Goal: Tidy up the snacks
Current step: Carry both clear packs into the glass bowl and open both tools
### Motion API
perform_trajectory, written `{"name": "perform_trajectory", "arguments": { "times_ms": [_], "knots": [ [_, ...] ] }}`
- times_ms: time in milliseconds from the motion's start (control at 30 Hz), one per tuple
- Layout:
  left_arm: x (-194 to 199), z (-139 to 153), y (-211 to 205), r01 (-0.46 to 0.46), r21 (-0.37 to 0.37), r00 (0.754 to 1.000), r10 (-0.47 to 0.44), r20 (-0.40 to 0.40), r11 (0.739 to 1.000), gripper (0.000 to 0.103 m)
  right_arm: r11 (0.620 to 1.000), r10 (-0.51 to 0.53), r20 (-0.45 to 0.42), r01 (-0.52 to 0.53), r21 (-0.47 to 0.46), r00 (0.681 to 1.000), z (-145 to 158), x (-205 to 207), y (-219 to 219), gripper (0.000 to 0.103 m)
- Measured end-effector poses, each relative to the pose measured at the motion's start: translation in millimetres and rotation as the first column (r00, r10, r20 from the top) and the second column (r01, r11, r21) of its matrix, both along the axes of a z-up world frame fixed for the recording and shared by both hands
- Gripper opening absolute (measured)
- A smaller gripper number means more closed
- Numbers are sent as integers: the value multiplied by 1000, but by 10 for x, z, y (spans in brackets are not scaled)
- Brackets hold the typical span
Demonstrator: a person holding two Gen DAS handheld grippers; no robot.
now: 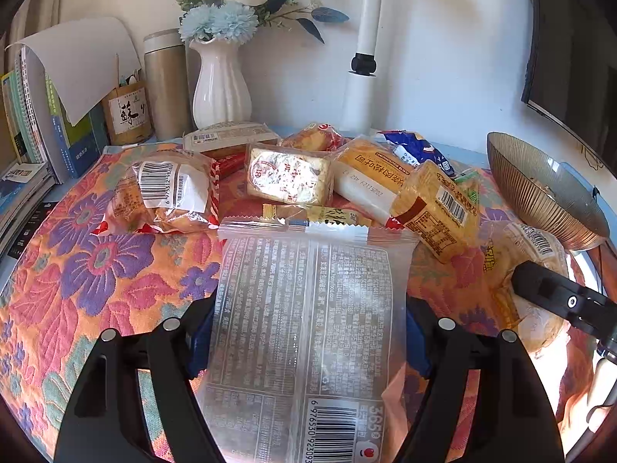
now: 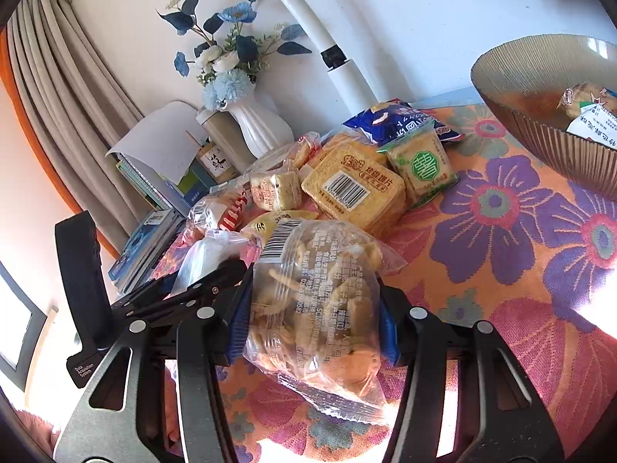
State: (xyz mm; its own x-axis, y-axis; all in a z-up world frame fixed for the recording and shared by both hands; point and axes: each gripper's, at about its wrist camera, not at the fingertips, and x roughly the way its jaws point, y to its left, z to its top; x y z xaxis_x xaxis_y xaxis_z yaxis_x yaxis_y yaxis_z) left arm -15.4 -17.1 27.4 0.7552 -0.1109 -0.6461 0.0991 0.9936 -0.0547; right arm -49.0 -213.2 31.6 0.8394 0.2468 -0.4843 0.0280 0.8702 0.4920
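A flat translucent snack packet printed with grey text and a barcode [image 1: 304,332] is clamped between the blue pads of the left gripper [image 1: 308,332], above the floral orange-and-purple tablecloth [image 1: 100,270]; its lower edge is cut off by the frame. A clear bag of golden biscuits [image 2: 316,308] is clamped in the right gripper [image 2: 312,324]. One wrapped snack [image 2: 590,112] is seen partly inside the ribbed smoked-glass bowl [image 2: 540,77]. The pile of wrapped snacks [image 1: 308,169] overlaps, hiding several labels.

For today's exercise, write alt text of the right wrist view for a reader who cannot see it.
The right gripper holds a clear bag of crackers above a flowered tablecloth. Behind it lies a pile of wrapped snacks, with a ribbed bowl at right and a white vase by the wall.
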Motion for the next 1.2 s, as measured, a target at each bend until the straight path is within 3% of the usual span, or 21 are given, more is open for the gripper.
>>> {"name": "perform_trajectory", "arguments": {
  "times_ms": [100, 200, 300, 367, 467, 533, 667, 800, 833, 900, 933, 967, 1067, 1200],
  "knots": [
    [-31, 32, 26, -11, -14, 1000, 11, 17, 1000, 74, 999, -11, 24, 10, 46, 1000, 30, -39, -66, 54],
    [9, 124, 42, -34, -26, 999, 33, -31, 999, 74, 996, -26, 59, 21, 90, 998, 145, -130, -166, 54],
    [130, 371, -34, -21, -81, 998, 16, -55, 996, 74, 996, -67, 95, 61, 65, 993, 410, -277, -344, 54],
    [237, 615, -188, 3, -88, 1000, -6, -29, 996, 74, 993, -100, 131, 92, 71, 986, 628, -362, -532, 54],
    [440, 987, -563, 106, -110, 994, -104, 20, 988, 74, 985, -173, 161, 171, 30, 972, 921, -443, -860, 54],
    [622, 1138, -872, 190, -141, 982, -190, 12, 972, 75, 976, -215, 157, 219, -5, 964, 1062, -445, -1063, 55],
    [879, 1245, -1543, 299, -152, 953, -303, -4, 942, 75, 956, -292, 120, 291, 22, 949, 1142, -442, -1538, 55],
    [1096, 1180, -2228, 398, -89, 915, -402, -25, 913, 76, 922, -387, 59, 388, 11, 920, 1032, -423, -1916, 55],
    [1157, 1142, -2360, 415, -86, 908, -419, -31, 906, 77, 913, -407, 34, 407, 2, 913, 989, -407, -2001, 57],
    [1285, 1054, -2557, 428, -62, 900, -431, -62, 902, 92, 882, -469, -53, 465, -77, 882, 894, -353, -2136, 70],
    [1330, 1021, -2619, 415, -36, 906, -417, -80, 909, 96, 861, -505, -83, 495, -115, 859, 863, -352, -2189, 90],
    [1366, 1008, -2641, 403, -28, 910, -404, -92, 915, 98, 840, -538, -93, 525, -138, 838, 850, -383, -2234, 100],
    [1391, 1038, -2528, 401, -99, 908, -409, -90, 911, 98, 815, -575, -55, 566, -126, 816, 878, -526, -2291, 100],
    [1337, 1109, -2225, 334, -77, 937, -340, -80, 939, 98, 807, -588, -50, 580, -111, 807, 939, -574, -2233, 100]
  ]
}}
